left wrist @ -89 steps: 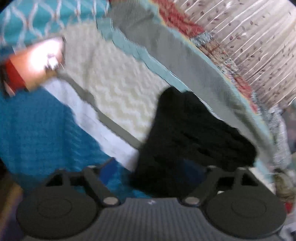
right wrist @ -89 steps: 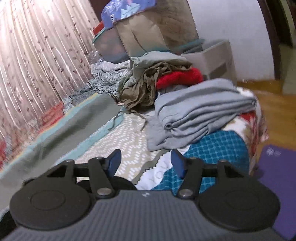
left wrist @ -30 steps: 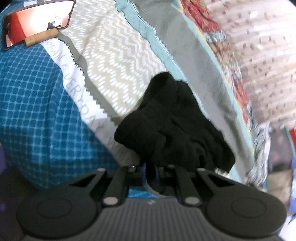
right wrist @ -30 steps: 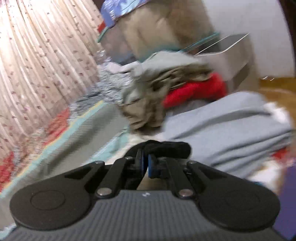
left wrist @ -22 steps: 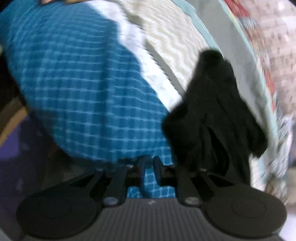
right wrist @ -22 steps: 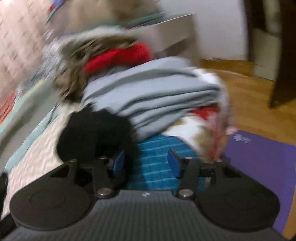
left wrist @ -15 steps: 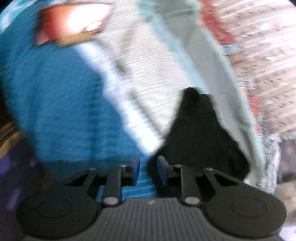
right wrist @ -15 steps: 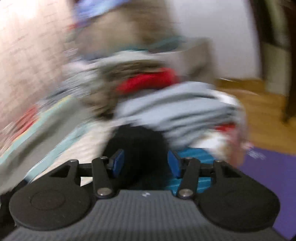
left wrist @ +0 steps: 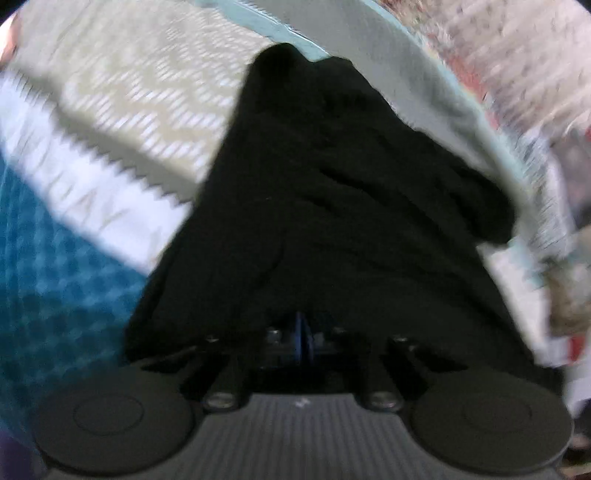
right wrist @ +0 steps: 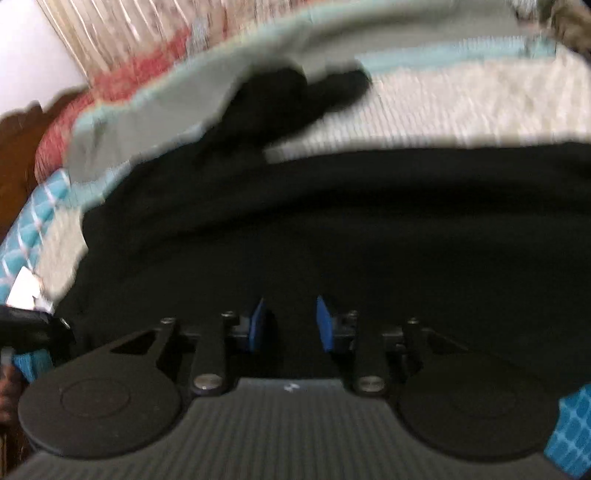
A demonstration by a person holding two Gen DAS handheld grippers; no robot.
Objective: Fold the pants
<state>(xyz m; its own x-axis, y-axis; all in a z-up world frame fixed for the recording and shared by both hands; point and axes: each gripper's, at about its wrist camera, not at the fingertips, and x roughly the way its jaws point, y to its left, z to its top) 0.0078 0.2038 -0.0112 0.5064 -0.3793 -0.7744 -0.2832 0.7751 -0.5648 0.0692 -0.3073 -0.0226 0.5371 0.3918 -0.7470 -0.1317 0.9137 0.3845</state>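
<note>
The black pants (left wrist: 332, 192) lie crumpled on the bed and fill the middle of the left wrist view. My left gripper (left wrist: 301, 332) is shut on the near edge of the pants, its blue pads pressed together. In the right wrist view the black pants (right wrist: 332, 229) spread wide across the frame, one leg reaching toward the far side. My right gripper (right wrist: 290, 326) is open over the cloth, with its blue pads (right wrist: 325, 325) apart. Both views are blurred by motion.
The bed cover has a beige zigzag panel (left wrist: 147, 85), a white band, and a blue checked part (left wrist: 48, 266). A grey-green blanket (right wrist: 166, 110) with a pale blue edge lies along the far side. Patterned curtains (right wrist: 129, 33) hang behind.
My left gripper has closed on the pants' edge. My right gripper swung from facing the clothes pile to looking across the bed, and its pads stand closer together. The pants lie more spread out.
</note>
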